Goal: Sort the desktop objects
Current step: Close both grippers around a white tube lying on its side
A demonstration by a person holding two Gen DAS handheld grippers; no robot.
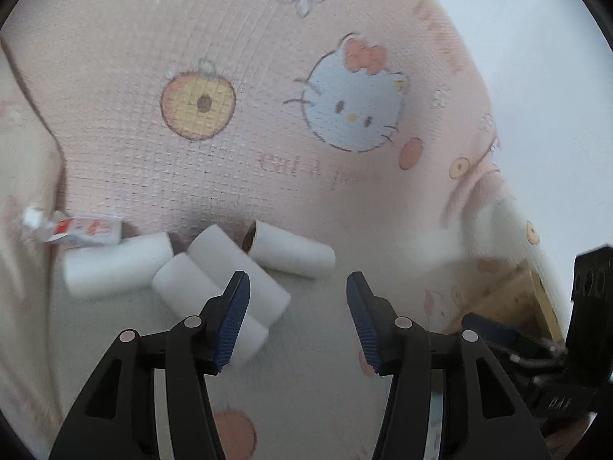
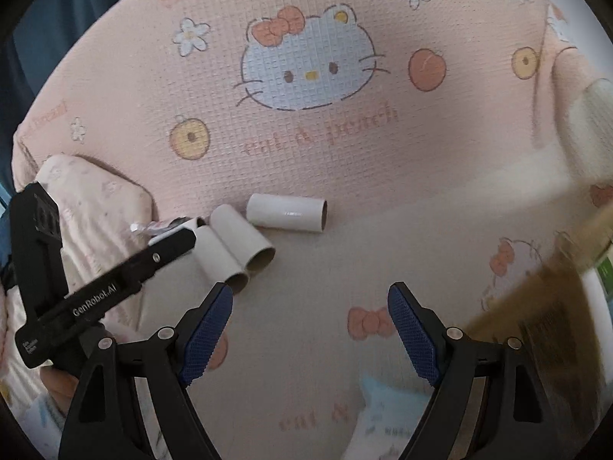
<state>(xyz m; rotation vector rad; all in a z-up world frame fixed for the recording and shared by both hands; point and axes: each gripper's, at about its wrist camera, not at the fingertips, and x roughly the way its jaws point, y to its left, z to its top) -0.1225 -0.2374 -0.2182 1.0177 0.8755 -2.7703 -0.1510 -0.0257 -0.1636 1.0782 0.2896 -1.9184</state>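
Both the left gripper (image 1: 298, 283) and the right gripper (image 2: 309, 299) hang wide and empty above the tubes (image 1: 226, 268) at lower left (a tight cluster), so the next pick-up needs one tube singled out.

A home, likely a bedroom or child's room: a pink waffle-textured blanket (image 2: 306, 145) printed with cartoon cats, peaches and flowers (soft, rumpled at the edges) covers the surface, empty cardboard rolls (image 2: 287, 212) lying on it.
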